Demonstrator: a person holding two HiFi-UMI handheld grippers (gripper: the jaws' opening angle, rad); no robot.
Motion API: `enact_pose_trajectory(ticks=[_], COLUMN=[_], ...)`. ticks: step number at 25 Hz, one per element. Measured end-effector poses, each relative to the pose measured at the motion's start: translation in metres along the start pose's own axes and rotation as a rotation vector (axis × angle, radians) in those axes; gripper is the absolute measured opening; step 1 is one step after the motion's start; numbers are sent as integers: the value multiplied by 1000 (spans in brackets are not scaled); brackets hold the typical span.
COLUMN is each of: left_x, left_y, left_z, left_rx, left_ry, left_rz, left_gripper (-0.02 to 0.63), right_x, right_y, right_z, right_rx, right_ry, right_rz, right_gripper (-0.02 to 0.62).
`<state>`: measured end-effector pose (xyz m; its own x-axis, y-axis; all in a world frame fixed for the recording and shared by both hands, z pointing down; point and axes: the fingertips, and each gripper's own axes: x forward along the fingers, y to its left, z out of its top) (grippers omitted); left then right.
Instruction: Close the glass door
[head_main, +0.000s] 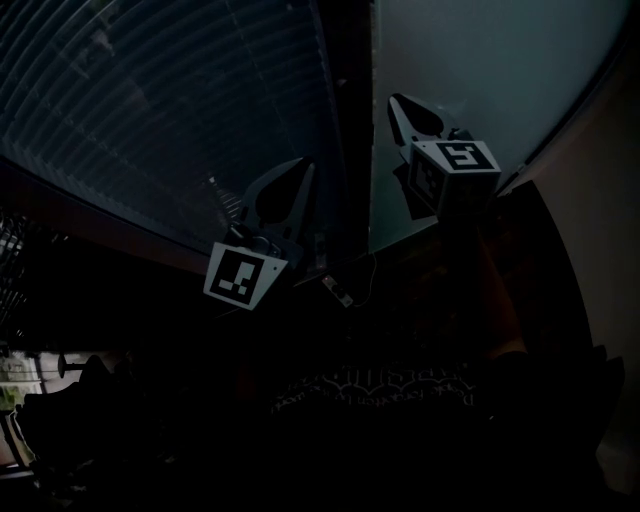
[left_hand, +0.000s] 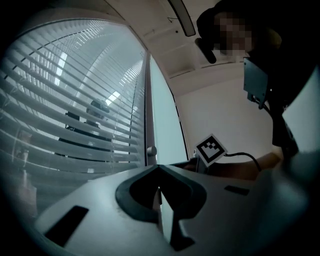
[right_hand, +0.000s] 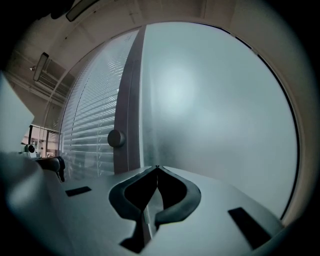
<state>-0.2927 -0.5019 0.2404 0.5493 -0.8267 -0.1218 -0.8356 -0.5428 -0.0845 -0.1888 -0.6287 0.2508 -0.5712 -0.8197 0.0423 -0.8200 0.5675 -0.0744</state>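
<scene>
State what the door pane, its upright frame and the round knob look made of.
Door pane: frosted glass, matte, with a soft diffuse glow.
Upright frame: probably painted metal, dark, smooth.
Round knob: likely metal or plastic; dark, dull sheen, too dim to settle.

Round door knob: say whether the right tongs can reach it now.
Probably yes: the right tongs, shut and empty, face the frosted pane, with the knob close to their left and nothing between.

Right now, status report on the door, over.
Left gripper shut, empty. Right gripper shut, empty, facing frosted glass door. Knob at frame, untouched. Nothing seen blocking.
</scene>
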Motion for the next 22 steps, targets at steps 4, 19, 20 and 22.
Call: enact_pose_trajectory(ticks=[4, 19, 20, 22], left_x=[-2, 2, 3, 5], left_y=[1, -16, -16, -17], left_z=[3, 9, 8, 6], left_rx=[1, -3, -2, -1], left_ry=[-9, -25, -24, -21], left_rz=[2, -39, -41, -48], left_gripper=[0, 0, 0, 0], right_x=[-2, -47, -47, -47], right_y=[1, -2, -3, -5], right_z=[0, 15, 15, 15], right_rx=[-1, -120, -122, -123], right_ry=[9, 10, 10, 10], right_rz=[-3, -49, -51, -57], right_gripper=[3, 2, 2, 2])
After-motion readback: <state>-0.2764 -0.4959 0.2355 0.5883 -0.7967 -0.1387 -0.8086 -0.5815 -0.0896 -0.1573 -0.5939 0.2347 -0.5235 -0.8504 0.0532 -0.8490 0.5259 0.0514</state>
